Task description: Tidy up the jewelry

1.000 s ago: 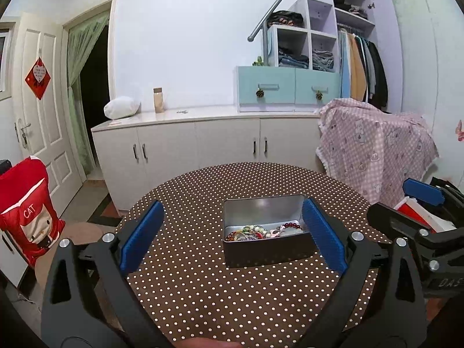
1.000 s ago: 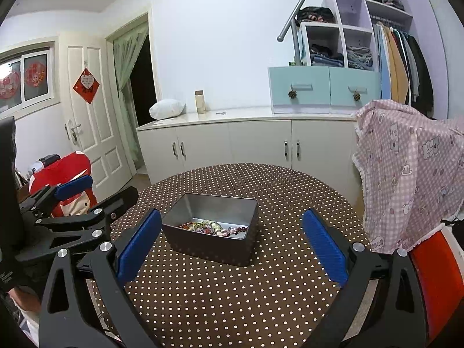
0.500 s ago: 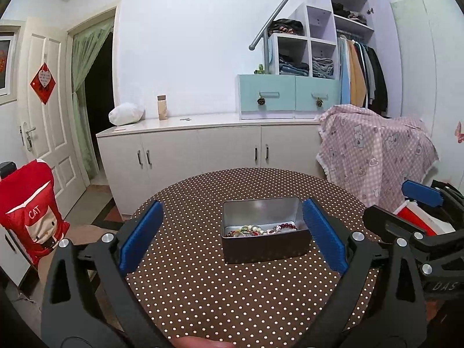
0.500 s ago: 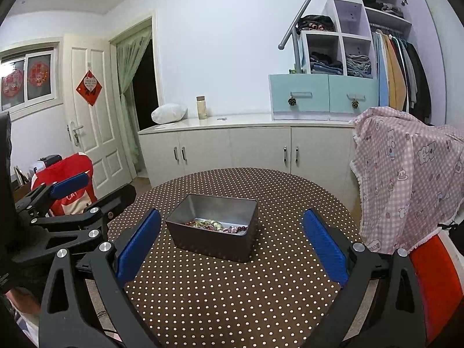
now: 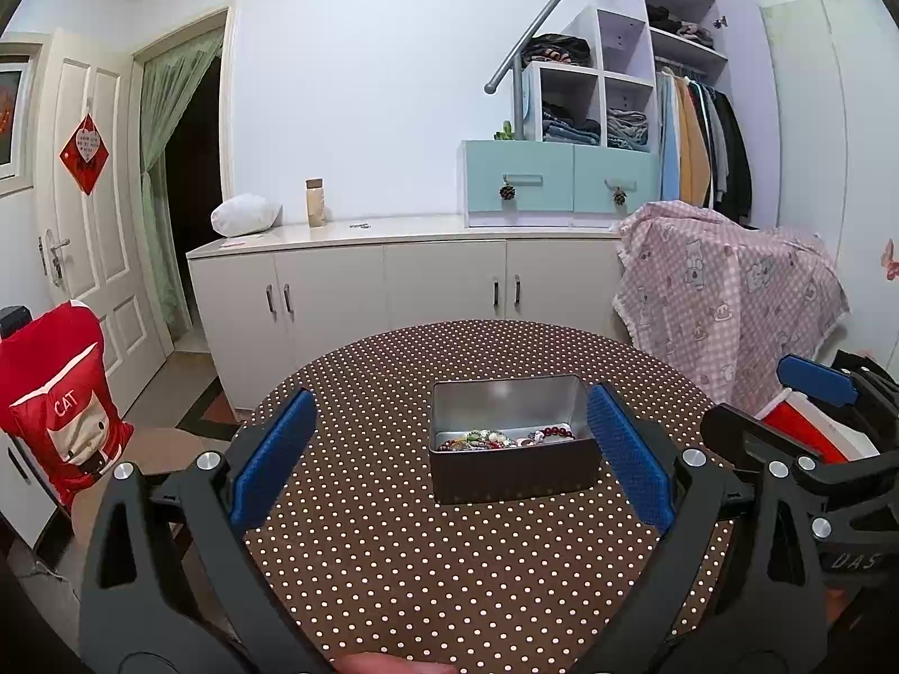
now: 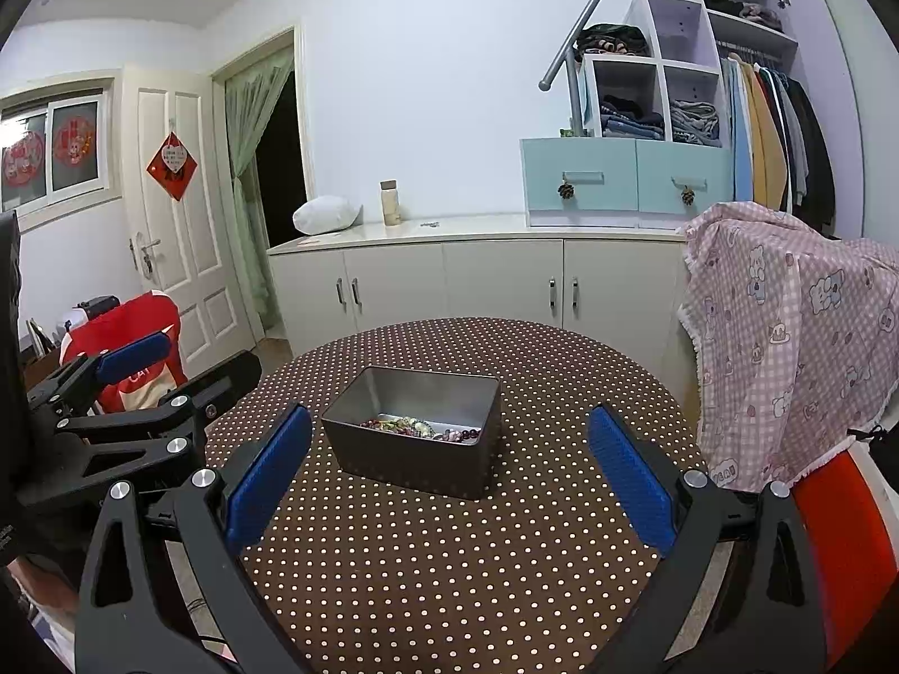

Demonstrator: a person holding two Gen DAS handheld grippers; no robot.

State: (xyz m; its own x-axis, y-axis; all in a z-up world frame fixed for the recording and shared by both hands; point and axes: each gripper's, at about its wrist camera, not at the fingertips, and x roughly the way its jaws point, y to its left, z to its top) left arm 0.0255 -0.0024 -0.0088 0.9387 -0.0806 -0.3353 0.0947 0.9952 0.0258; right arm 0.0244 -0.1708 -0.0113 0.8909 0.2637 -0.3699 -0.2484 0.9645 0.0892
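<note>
Left wrist view: the left gripper (image 5: 449, 455), black frame with blue ribbed pads, fills the lower half of the frame, jaws spread wide and holding nothing. Between and just beyond the pads, right of centre, sits a rectangular grey metal tin (image 5: 514, 449) on a round table under a brown cloth with white polka dots (image 5: 393, 550). Inside the tin, a tangle of beaded jewelry (image 5: 503, 438) lies along the near wall; red, green and pale beads show, individual pieces not separable. The tin's right end sits close beside the right-hand pad; cannot tell whether they touch. At the right edge of the frame, the right gripper (image 5: 798, 399) enters, one blue pad uppermost. Right wrist view: the right gripper (image 6: 449, 472) likewise stands wide open and empty at the bottom of the frame. The tin (image 6: 413, 438) appears just left of centre, turned at an angle, jewelry (image 6: 421, 429) heaped against its near-right wall. The left gripper (image 6: 146, 376) shows at the left edge, above the table rim. Behind the table, across mid-frame, a long white cabinet (image 6: 477, 281); a pink checked cloth (image 6: 786, 348) drapes over something at right; a red cushion (image 6: 129, 348) at left.
</note>
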